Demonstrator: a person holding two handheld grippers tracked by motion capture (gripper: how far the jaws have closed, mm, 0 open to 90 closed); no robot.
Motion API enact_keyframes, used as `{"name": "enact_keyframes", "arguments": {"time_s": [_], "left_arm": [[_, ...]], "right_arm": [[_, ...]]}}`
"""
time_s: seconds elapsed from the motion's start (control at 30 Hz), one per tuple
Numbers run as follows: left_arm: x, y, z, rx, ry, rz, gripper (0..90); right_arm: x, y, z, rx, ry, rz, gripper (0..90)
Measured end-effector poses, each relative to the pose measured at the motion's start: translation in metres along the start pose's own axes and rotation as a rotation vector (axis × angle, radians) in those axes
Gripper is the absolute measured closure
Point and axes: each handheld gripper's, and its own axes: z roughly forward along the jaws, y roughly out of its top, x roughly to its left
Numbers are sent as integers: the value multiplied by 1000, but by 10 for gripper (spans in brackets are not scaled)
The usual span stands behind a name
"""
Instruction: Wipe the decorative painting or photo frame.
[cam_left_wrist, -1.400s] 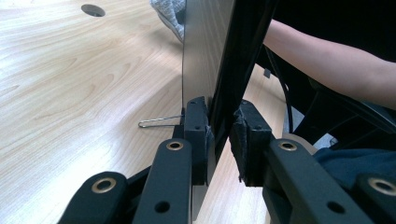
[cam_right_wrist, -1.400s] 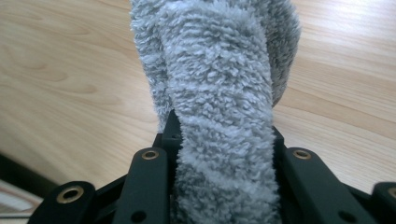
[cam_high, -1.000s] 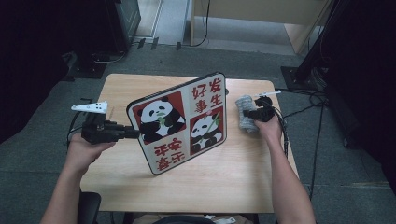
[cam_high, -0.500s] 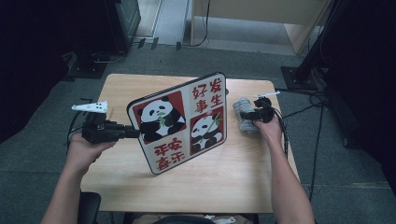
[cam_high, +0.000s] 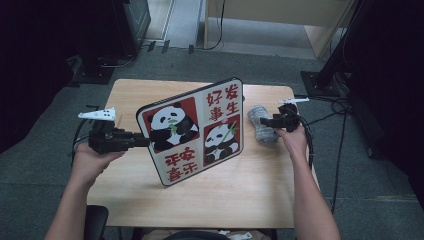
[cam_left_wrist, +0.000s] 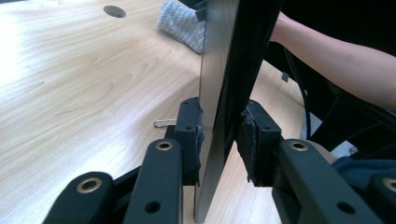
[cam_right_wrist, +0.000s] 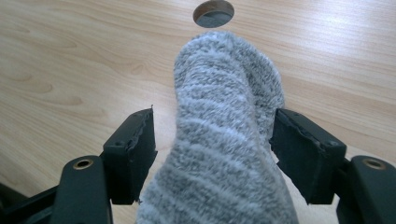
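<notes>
The left hand-held gripper (cam_left_wrist: 219, 140) pinches the edge of the flat rectangular panda-print board with red and white squares (cam_high: 196, 129), holding it upright on the pale wooden tabletop (cam_high: 240, 190); its jaws have just been easing apart. The right hand-held gripper (cam_right_wrist: 212, 149) stands spread around the grey knitted rolled cloth (cam_right_wrist: 224, 140), pads clear of it; a second ago it was clamped, and its jaws have just been opening.

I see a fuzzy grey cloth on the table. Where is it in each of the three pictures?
High view: the grey cloth lies at the table's right, just ahead of the right gripper.
Left gripper view: top centre, beyond the panda board's edge.
Right gripper view: centre, between the open jaws.
Shared landmark: the round table hole, also in the left gripper view.
</notes>
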Motion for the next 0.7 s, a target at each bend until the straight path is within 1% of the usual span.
{"name": "enact_keyframes", "arguments": {"time_s": [0.07,0.17,0.27,0.37,0.4,0.47,0.53,0.6,0.7], "left_arm": [[1,0,0,-2,14,1,688],[2,0,0,-9,23,-2,672],[6,-2,1,-27,27,-18,635],[8,-4,1,-40,32,-28,612],[9,-4,1,-32,39,-25,607],[9,-4,4,-9,62,-20,601],[11,-4,6,1,70,-26,590],[13,-4,8,1,75,-30,587],[16,-5,8,-5,78,-40,572]], "right_arm": [[2,-2,-2,7,-3,-4,312],[5,-3,-6,8,-2,-6,312],[9,-4,-10,11,2,-9,311],[15,-6,-14,-2,11,-14,311],[17,-7,-16,2,15,-10,311],[21,-8,-19,-5,18,-21,311],[25,-9,-21,-8,22,-35,311],[28,-11,-24,-3,22,-43,310],[31,-16,-28,-8,25,-36,312]]}}
